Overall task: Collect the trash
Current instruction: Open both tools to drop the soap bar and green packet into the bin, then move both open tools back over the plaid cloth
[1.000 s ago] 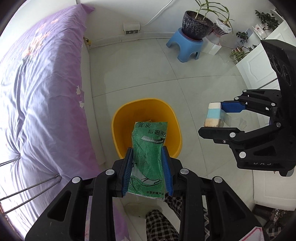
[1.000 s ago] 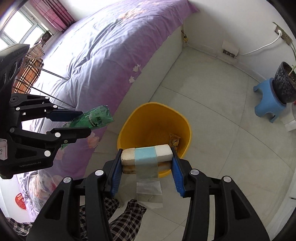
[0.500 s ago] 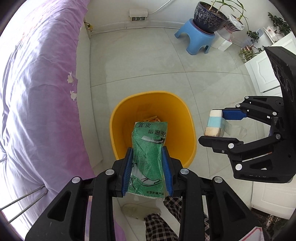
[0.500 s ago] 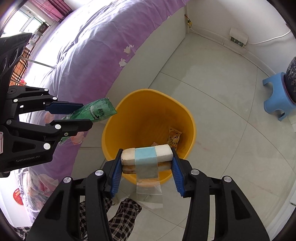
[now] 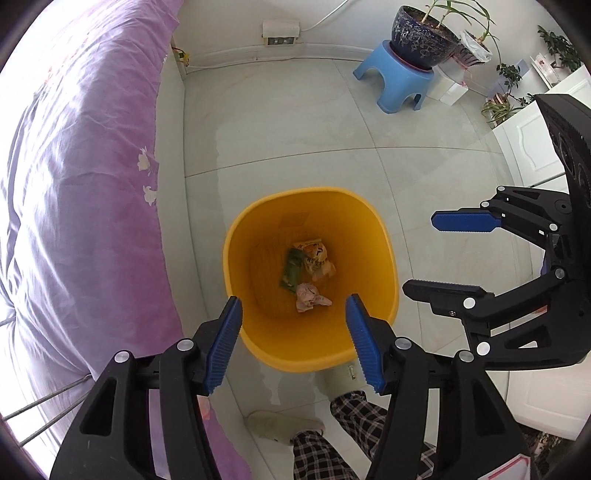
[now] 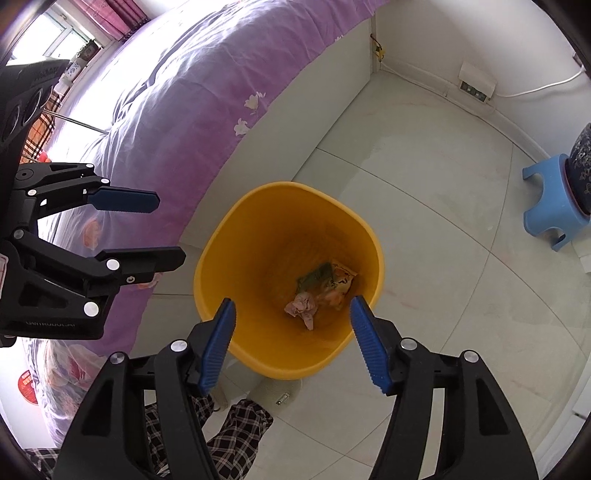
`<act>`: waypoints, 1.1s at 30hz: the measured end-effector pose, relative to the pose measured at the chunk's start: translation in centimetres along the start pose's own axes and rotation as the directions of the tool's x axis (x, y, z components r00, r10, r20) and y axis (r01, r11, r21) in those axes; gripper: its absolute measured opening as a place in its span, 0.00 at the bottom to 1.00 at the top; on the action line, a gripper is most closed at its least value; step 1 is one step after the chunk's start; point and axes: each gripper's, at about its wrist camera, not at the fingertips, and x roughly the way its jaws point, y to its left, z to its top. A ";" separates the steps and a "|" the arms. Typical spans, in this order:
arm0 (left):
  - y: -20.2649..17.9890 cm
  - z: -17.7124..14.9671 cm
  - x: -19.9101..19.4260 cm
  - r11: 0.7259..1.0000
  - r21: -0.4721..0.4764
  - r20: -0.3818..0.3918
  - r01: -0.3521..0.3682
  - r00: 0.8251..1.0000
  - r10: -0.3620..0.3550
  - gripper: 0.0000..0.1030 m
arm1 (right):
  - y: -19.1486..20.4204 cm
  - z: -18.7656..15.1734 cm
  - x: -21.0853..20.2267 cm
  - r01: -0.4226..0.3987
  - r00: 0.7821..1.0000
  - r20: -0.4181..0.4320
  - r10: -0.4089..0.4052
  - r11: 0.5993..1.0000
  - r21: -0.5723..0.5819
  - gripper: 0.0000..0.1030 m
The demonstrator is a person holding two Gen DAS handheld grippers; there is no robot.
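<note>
A yellow bin (image 5: pixel 310 192) (image 6: pixel 284 184) stands on the tiled floor beside the bed. On its bottom lie a green packet (image 5: pixel 291 267) (image 6: pixel 314 275), an orange wrapper (image 5: pixel 317 258) (image 6: pixel 341 282) and a crumpled pink paper (image 5: pixel 310 298) (image 6: pixel 301 308). My left gripper (image 5: pixel 293 301) (image 6: pixel 170 229) hangs over the bin's near rim, its jaws opening with nothing between them. To its right, my right gripper (image 6: pixel 292 302) (image 5: pixel 421 254) points down at the bin from above its rim. Its jaws are opening too and hold nothing.
A bed with a purple cover (image 5: pixel 74 184) runs along the left of the bin. At the back stands a blue stool (image 5: pixel 397 83) bearing a potted plant (image 5: pixel 421 35). White cabinets (image 5: pixel 532 147) stand at the right. A person's plaid trouser leg (image 5: pixel 325 439) and slipper (image 5: pixel 280 424) are below the bin.
Both grippers have opened and let go. The green packet left the left jaws and lies in the bin. The white and blue pack is gone from the right jaws. Both sank closer beforehand.
</note>
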 end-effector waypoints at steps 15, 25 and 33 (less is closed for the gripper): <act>0.4 -0.2 -4.0 1.000 -0.015 0.054 -0.022 0.998 0.023 0.57 | 1.3 0.2 -3.4 0.018 0.999 0.041 -0.018 1.000 0.007 0.63; 0.1 -1.6 -10.2 0.998 -0.041 0.136 -0.040 0.990 0.045 0.57 | 3.7 0.2 -9.4 0.038 0.993 0.112 -0.038 0.999 0.000 0.63; 0.8 -4.9 -16.1 0.992 -0.115 0.216 -0.050 0.974 0.074 0.57 | 7.7 -0.3 -14.8 0.040 0.980 0.195 -0.032 0.999 -0.037 0.63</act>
